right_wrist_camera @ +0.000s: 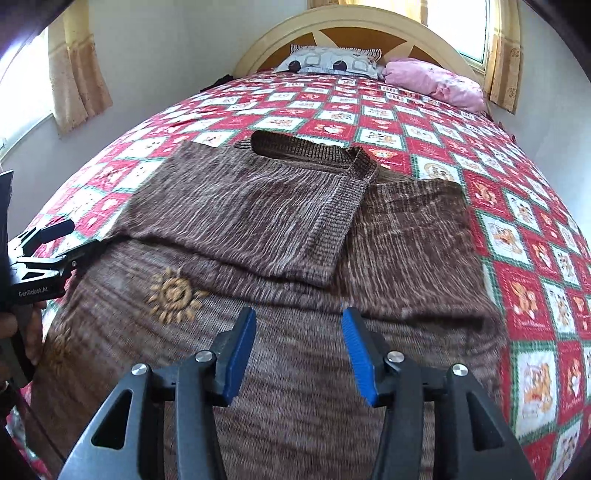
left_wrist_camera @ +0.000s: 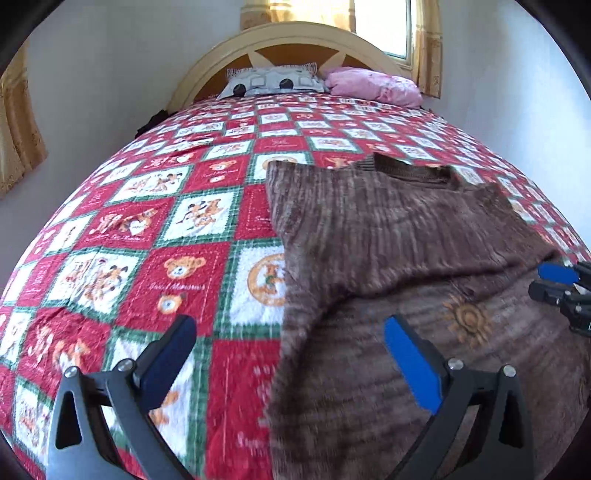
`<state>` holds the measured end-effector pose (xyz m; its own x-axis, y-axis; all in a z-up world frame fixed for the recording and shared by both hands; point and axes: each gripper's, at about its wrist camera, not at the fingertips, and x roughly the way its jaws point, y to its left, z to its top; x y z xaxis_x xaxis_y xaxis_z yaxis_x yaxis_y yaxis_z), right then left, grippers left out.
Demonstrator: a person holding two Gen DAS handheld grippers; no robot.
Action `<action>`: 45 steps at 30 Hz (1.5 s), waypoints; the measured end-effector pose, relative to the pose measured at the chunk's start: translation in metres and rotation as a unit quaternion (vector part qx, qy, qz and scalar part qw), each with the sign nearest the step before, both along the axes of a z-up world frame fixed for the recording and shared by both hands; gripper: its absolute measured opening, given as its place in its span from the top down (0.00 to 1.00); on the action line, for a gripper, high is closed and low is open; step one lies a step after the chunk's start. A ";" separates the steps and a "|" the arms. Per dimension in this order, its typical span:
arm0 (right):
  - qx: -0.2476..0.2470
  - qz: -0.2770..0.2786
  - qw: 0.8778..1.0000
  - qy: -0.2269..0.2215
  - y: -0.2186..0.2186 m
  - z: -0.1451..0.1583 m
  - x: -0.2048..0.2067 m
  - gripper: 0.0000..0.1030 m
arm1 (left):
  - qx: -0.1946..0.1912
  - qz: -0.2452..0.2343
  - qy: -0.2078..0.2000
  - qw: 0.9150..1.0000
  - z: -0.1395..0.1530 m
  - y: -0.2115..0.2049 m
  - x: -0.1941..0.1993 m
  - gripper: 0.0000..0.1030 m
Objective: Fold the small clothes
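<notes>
Sweater (right_wrist_camera: pixel 258 229), brown and ribbed with a small sun design (right_wrist_camera: pixel 173 295) on it, lies partly folded on the bedspread (left_wrist_camera: pixel 147 221), toward the foot edge of the bed and nearer its right side; its upper part is laid over the lower, collar toward the headboard (right_wrist_camera: pixel 351 33). Both tongs hang above it with nothing in them: the left gripper (left_wrist_camera: pixel 291 354) stands wide open over the sweater's left edge, and the right gripper (right_wrist_camera: pixel 299 354) is about half open over the middle, its pads clear of the cloth. The risk I see is in the next grab: the knit is thick and loose, so pinching only the top layer could drag the fold askew, and uneven pulls from the two sides could bunch it.
</notes>
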<state>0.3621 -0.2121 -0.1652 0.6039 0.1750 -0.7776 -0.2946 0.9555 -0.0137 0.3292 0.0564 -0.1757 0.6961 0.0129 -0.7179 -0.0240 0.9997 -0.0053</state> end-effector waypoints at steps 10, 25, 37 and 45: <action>0.018 -0.010 1.000 -0.022 -0.019 0.008 -0.052 0.50 | -0.015 -0.003 -0.030 0.999 0.021 -0.007 -0.050 0.00; 0.039 -0.019 0.998 -0.036 -0.033 0.015 -0.145 0.45 | -0.042 -0.014 -0.053 0.998 0.037 -0.023 -0.120 0.00; 0.052 -0.030 0.998 -0.033 -0.041 0.007 -0.188 0.44 | -0.044 -0.016 -0.050 0.998 0.031 -0.028 -0.163 0.00; 0.060 -0.040 0.997 -0.032 -0.053 0.004 -0.207 0.44 | -0.054 -0.017 -0.046 0.997 0.024 -0.031 -0.182 0.00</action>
<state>0.1549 -0.2655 -0.1613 0.6676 0.2145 -0.7129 -0.2197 0.9717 0.0866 0.1476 0.0257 -0.1513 0.7581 -0.0857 -0.6465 0.0155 0.9934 -0.1135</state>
